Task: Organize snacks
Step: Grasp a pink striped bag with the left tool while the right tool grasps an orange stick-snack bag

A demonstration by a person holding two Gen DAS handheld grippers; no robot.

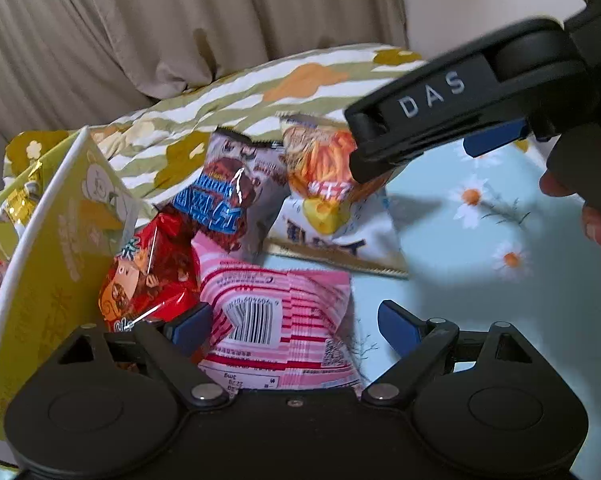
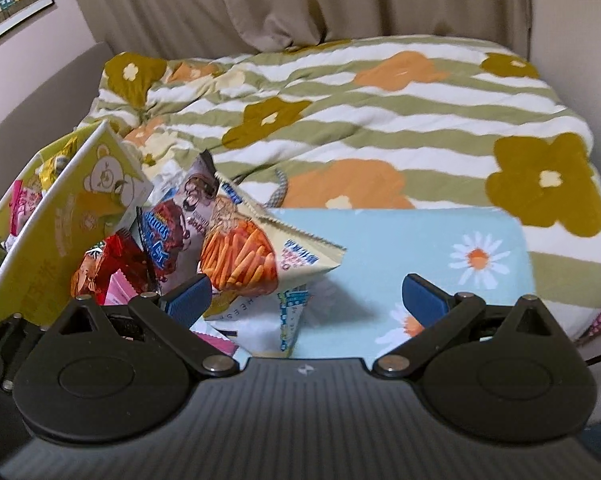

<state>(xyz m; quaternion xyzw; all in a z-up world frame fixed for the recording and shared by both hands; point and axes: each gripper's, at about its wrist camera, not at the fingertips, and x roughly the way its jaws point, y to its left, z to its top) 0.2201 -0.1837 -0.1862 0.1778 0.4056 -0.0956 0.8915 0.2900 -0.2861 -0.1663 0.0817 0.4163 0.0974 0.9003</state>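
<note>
Snack packets are lying in a loose pile on a light blue daisy cloth (image 2: 380, 240) on the bed, leaning against a yellow box (image 1: 60, 248). In the pile a pink striped packet (image 1: 284, 320) is sitting nearest, beside a red packet (image 1: 148, 276), a brown cookie packet (image 1: 228, 200) and an orange stick-snack packet (image 2: 240, 256). Left gripper (image 1: 294, 324) is hovering spread over the pink packet. Right gripper (image 2: 306, 300) is spreading wide near the stick-snack packet, pinching nothing.
</note>
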